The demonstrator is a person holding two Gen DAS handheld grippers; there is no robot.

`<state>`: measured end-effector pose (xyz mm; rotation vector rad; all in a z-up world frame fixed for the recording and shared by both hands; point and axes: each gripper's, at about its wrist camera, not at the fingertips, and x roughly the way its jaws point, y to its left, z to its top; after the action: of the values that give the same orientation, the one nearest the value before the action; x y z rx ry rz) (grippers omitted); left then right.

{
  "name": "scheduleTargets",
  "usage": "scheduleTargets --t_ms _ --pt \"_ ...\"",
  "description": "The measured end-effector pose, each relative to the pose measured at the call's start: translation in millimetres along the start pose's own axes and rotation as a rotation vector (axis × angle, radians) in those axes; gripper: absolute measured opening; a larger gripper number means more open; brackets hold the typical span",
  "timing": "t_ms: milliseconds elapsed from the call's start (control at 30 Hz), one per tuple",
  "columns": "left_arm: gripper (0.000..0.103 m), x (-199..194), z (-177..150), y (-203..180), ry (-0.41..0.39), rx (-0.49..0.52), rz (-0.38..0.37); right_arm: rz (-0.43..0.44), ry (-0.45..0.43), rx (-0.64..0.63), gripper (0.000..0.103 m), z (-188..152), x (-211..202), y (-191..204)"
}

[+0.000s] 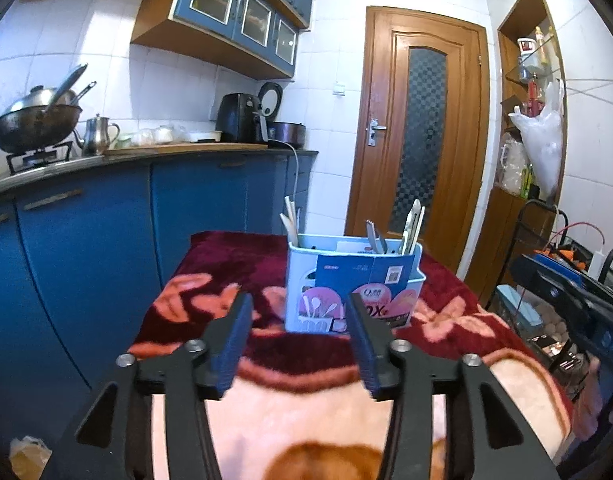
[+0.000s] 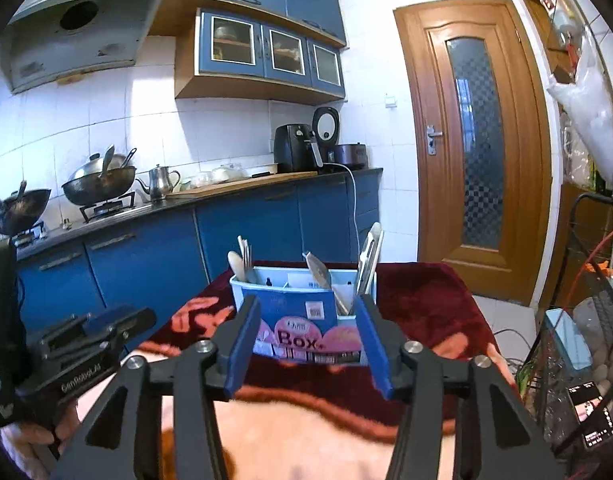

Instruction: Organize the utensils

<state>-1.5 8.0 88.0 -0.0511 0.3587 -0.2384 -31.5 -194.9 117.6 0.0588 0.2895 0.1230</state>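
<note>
Both jaws parted and empty, the left hand-held gripper (image 1: 300, 314) and right hand-held gripper (image 2: 308, 316) hover short of the utensil caddy (image 1: 306, 280) — upright mid-frame on the blanket-covered worktop (image 1: 226, 264).

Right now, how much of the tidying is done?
It looks mostly done: spoons and other utensils already stand upright in the blue basket on the blanket. Nothing is in hand; the left tongs and right tongs are open and empty. No loose utensil shows on the blanket, so little seems left.
</note>
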Motion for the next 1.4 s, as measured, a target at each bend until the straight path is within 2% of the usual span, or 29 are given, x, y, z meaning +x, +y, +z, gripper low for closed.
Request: scheduleTargets --t_ms 100,233,300,433,733,1400 --pt "0.065 -0.6 -10.2 0.4 0.009 -0.003 0.023 -0.021 -0.001 -0.006 0.067 -16.9 -7.4 2.0" --pt "0.067 3.2 -26.8 1.0 0.018 0.004 0.054 -0.055 0.011 -0.007 0.083 -38.6 -8.8 2.3" --pt "0.068 5.7 -35.9 -0.5 0.014 0.018 0.075 -0.072 0.022 -0.024 0.086 -50.4 -6.5 3.4" --pt "0.068 12.9 -52.0 -1.1 0.023 0.023 0.087 -0.109 0.045 -0.06 0.089 -72.0 1.7 5.6" --pt "0.068 23.9 -67.6 0.6 0.028 0.009 0.128 -0.161 0.057 -0.031 0.09 -100.6 14.2 -5.6" --pt "0.068 30.4 -73.9 -6.3 0.04 0.045 0.161 -0.177 0.057 0.0 0.091 -105.1 16.2 -9.8"
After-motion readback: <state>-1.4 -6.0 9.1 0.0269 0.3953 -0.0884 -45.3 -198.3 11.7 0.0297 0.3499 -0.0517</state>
